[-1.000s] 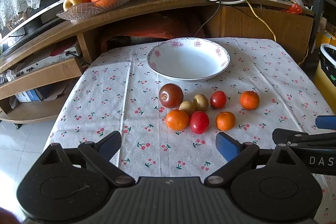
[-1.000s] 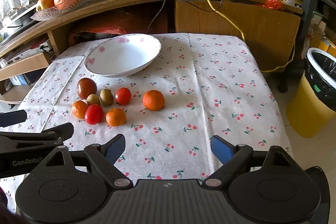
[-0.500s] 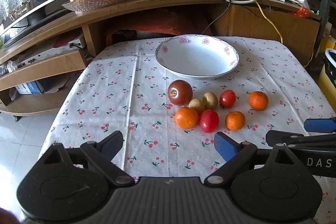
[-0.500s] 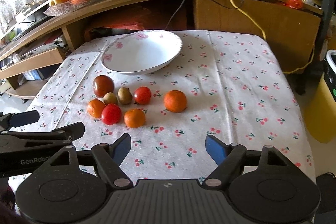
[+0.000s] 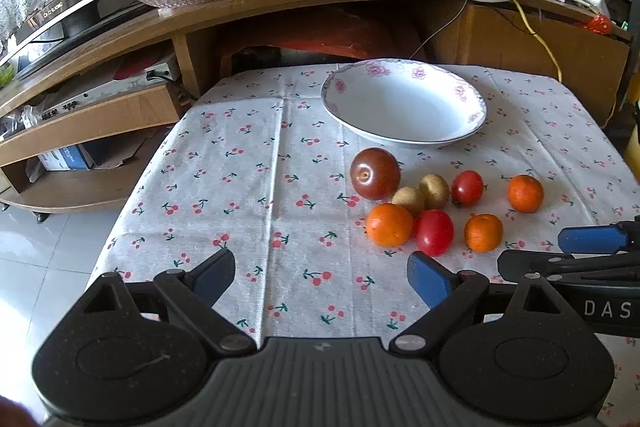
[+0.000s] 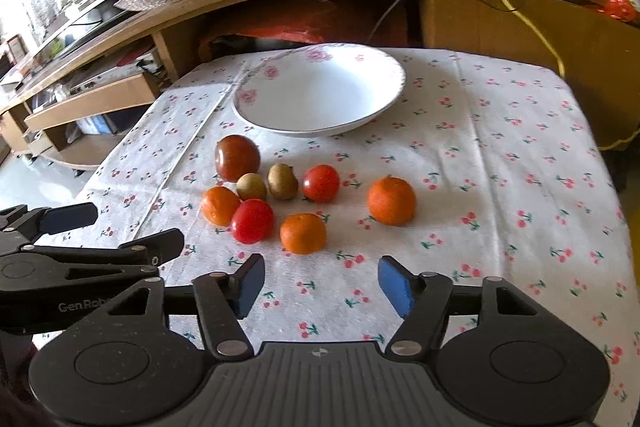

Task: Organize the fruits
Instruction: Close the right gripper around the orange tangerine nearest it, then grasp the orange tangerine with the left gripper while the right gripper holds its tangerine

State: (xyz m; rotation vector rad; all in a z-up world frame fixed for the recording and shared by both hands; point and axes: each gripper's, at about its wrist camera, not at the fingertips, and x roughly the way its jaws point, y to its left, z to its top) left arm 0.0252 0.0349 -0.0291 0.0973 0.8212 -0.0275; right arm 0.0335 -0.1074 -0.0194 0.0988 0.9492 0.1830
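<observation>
A: status?
B: Both sets of jaws spread, nothing held. Left gripper [image 5: 320, 277] and right gripper [image 6: 321, 281] hover over the near edge of the surface [image 6: 520, 147].
A: fruit?
B: Eight pieces clustered on the cloth, in front of the bowl [image 6: 320, 95]. Bowl holds nothing. Big dark tomato [image 6: 237, 157] sits nearest it. One orange [image 6: 391, 201] sits apart, right of the cluster.

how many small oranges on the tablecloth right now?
3. Left small orange touches the red tomato; middle small orange sits nearest the right gripper; right small orange sits apart. None look hidden.
</observation>
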